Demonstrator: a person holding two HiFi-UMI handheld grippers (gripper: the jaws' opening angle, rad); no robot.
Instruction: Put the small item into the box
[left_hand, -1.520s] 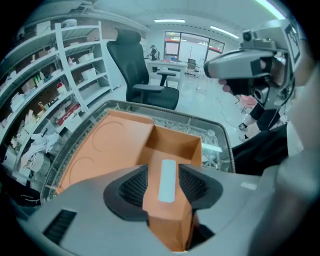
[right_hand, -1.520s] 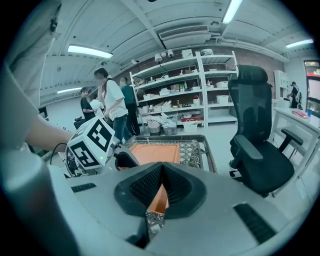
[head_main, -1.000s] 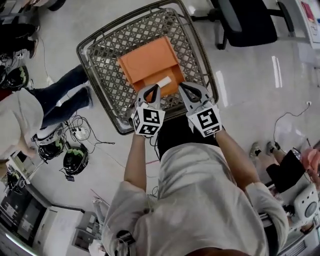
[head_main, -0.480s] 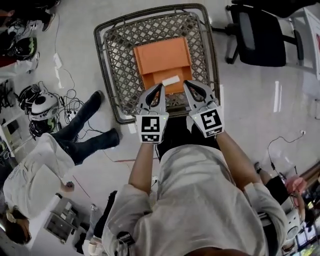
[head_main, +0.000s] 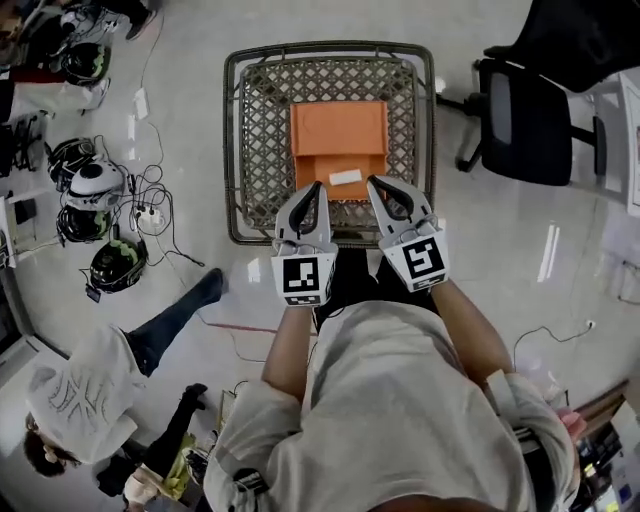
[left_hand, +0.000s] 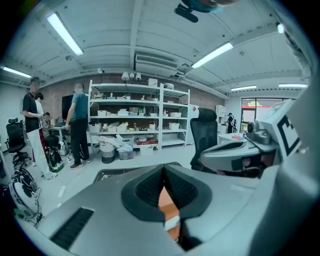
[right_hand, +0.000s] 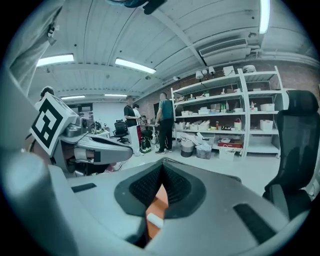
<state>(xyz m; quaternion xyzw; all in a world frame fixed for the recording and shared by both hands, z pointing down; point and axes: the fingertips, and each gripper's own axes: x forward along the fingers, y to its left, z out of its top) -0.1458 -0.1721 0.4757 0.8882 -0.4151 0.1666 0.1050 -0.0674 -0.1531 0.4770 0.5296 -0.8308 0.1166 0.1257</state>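
Sitting on glossy floor, seemingly wicker basket holds box.

A black office chair stands at two o'clock on the glossy floor. Helmets lie at ten o'clock.

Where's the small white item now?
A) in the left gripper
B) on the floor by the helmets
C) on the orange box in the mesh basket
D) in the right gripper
C: the small white item lies on the orange box in the mesh basket; left gripper and right gripper are shut and empty.
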